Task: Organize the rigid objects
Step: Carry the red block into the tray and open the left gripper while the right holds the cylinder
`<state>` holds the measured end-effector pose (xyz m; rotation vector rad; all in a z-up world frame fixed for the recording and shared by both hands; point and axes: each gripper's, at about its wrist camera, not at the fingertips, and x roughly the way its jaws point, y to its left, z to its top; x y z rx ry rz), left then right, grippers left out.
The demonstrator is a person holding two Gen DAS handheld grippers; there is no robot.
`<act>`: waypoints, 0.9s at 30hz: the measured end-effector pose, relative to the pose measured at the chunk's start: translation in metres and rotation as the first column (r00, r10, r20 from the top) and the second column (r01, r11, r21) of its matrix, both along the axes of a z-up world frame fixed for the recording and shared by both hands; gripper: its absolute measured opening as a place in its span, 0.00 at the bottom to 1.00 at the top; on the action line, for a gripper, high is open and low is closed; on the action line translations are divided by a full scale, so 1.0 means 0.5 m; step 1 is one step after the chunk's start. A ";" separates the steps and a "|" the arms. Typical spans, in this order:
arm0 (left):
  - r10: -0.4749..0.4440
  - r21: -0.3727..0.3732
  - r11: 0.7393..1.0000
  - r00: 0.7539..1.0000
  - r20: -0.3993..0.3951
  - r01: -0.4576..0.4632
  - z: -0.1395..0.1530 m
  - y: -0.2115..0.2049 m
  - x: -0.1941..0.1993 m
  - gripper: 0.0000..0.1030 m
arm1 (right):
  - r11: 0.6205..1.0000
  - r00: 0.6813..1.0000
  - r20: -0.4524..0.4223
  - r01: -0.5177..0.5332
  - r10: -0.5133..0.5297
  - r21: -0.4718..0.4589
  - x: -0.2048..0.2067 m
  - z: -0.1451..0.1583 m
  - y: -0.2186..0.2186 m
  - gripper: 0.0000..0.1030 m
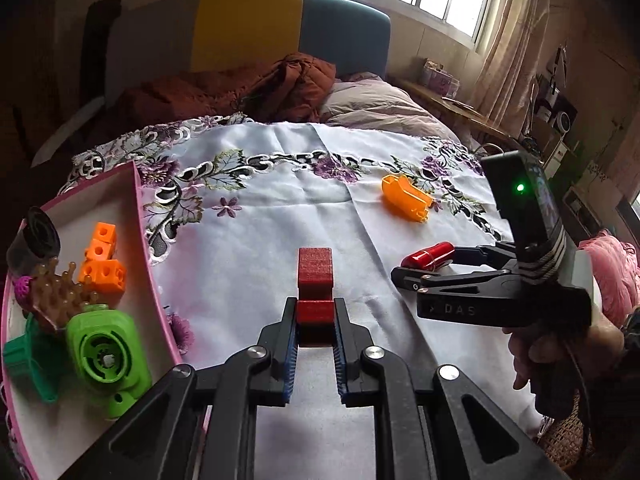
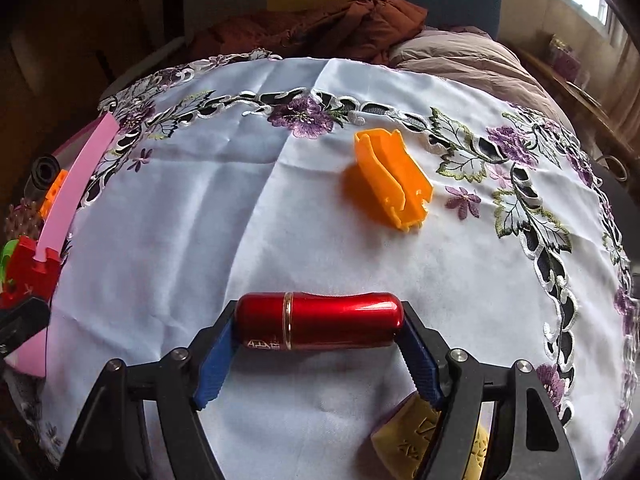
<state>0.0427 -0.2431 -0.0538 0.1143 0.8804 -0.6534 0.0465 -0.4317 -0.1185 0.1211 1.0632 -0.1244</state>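
My left gripper (image 1: 315, 316) is shut on a red stepped block (image 1: 315, 276) and holds it over the white embroidered cloth (image 1: 280, 240). My right gripper (image 2: 318, 322) is shut end to end on a glossy red capsule-shaped case (image 2: 320, 320); it also shows in the left wrist view (image 1: 428, 258). An orange open plastic piece (image 2: 394, 178) lies on the cloth beyond it. The pink-rimmed tray (image 1: 138, 208) at the left holds orange cubes (image 1: 102, 256), a green round part (image 1: 104, 354), a brown spiky brush (image 1: 56, 292) and a black cylinder (image 1: 34, 240).
A yellow embossed piece (image 2: 416, 436) lies under the right gripper's right finger. Beyond the cloth are a brown quilted jacket (image 1: 248, 88), a pillow (image 1: 372, 100) and a yellow and blue headboard (image 1: 288, 28). A cluttered shelf stands at the right.
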 end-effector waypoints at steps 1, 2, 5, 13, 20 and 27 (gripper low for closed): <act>0.006 -0.003 1.000 1.000 0.008 -0.006 0.007 0.007 -0.004 0.14 | 1.000 1.000 0.001 0.000 0.000 0.000 0.001 -0.001 0.001 0.73; 0.011 -0.007 1.000 1.000 0.016 -0.010 0.015 0.015 -0.007 0.14 | 1.000 1.000 0.000 0.000 0.000 0.000 0.001 -0.001 0.001 0.73; 0.028 -0.014 1.000 0.999 0.036 -0.028 0.037 0.042 -0.017 0.14 | 1.000 1.000 0.001 -0.003 0.003 -0.005 0.000 0.001 0.000 0.73; 0.101 -0.014 0.995 0.993 0.054 -0.100 0.064 0.123 -0.028 0.14 | 1.000 1.000 0.005 -0.006 0.006 -0.014 -0.002 0.003 0.001 0.73; 0.165 -0.011 0.986 0.985 0.054 -0.164 0.065 0.186 -0.028 0.14 | 0.999 1.000 0.014 -0.013 0.013 -0.030 -0.004 0.005 0.003 0.73; 0.224 -0.020 0.974 0.974 0.029 -0.224 0.056 0.249 -0.026 0.14 | 0.999 1.000 0.014 -0.018 0.019 -0.044 -0.003 0.007 0.005 0.73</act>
